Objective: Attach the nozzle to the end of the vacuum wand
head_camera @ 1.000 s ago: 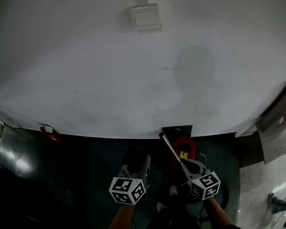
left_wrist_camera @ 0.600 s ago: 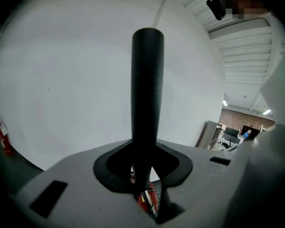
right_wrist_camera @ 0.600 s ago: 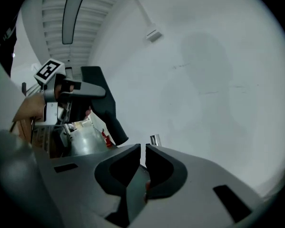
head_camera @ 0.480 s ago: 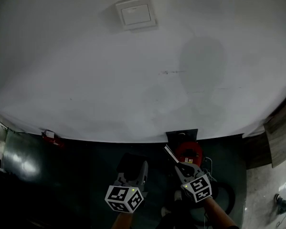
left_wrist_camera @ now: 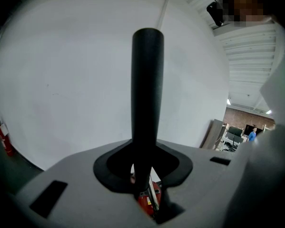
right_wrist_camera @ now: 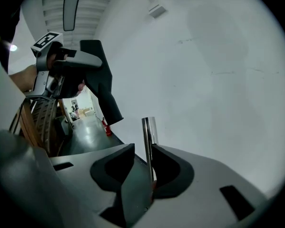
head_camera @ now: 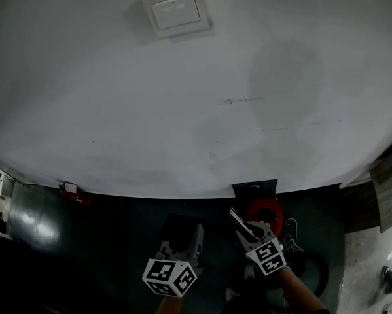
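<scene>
The black tapered nozzle [left_wrist_camera: 147, 103] stands upright between the jaws of my left gripper [left_wrist_camera: 144, 164], which is shut on it. In the head view that gripper [head_camera: 182, 237] is low at centre, with the nozzle [head_camera: 178, 222] dark against the floor. The shiny metal wand [right_wrist_camera: 149, 137] rises between the jaws of my right gripper [right_wrist_camera: 142, 161], whose jaws are opening; a gap shows on the wand's left side. The right gripper view also shows the nozzle [right_wrist_camera: 103, 87] up to the left. In the head view the wand [head_camera: 236, 217] slants up from the right gripper [head_camera: 249, 231].
The red vacuum body [head_camera: 266, 212] sits on the dark floor against the white wall, with a black hose [head_camera: 315, 265] to its right. A switch plate [head_camera: 176, 12] is high on the wall. A red fire extinguisher [head_camera: 72, 192] lies far left, a wooden board [head_camera: 389, 190] far right.
Both grippers have sunk lower in the head view, the right one further. The wand's top end has come down with it. The left gripper still holds the nozzle.
</scene>
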The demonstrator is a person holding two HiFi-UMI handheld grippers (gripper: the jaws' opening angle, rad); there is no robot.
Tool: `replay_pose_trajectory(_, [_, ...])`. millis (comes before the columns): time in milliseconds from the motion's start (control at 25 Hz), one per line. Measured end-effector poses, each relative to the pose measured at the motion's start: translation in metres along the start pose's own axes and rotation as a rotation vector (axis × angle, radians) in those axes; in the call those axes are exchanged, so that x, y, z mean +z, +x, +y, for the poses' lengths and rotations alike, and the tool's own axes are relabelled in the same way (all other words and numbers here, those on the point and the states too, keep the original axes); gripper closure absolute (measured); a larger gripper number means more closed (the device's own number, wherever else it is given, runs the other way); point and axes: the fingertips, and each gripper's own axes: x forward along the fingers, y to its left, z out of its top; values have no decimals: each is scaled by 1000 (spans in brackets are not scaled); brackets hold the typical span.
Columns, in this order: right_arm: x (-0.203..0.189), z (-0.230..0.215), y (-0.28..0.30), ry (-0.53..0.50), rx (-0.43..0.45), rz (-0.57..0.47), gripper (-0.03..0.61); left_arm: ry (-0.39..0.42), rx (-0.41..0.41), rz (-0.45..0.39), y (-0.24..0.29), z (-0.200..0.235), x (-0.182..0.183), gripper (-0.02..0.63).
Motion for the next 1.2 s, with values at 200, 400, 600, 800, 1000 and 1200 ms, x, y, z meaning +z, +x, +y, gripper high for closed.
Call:
replay_pose_trajectory(200, [-7, -10, 22, -13, 9, 31, 459, 0, 10, 2, 9, 7, 2, 529])
replay_pose_trajectory(400, [-16, -16, 41, -6, 31, 62, 440, 0, 16, 7, 18, 13, 3, 529])
replay_pose_trajectory(600, [-28, -22, 58, -21, 35, 95, 411, -2, 20, 8, 25, 18, 5, 529])
replay_pose_trajectory(800, [-34, -25, 72, -47, 38, 124, 411, -2, 16, 8, 31, 22, 7, 529])
replay_pose_trajectory(1000, [-37, -26, 78, -59, 26, 118, 411, -3, 16, 10, 35, 25, 8, 529])
replay_pose_trajectory(1200, [-38, -27, 80, -78, 24, 116, 417, -4, 17, 15, 38, 26, 7, 529])
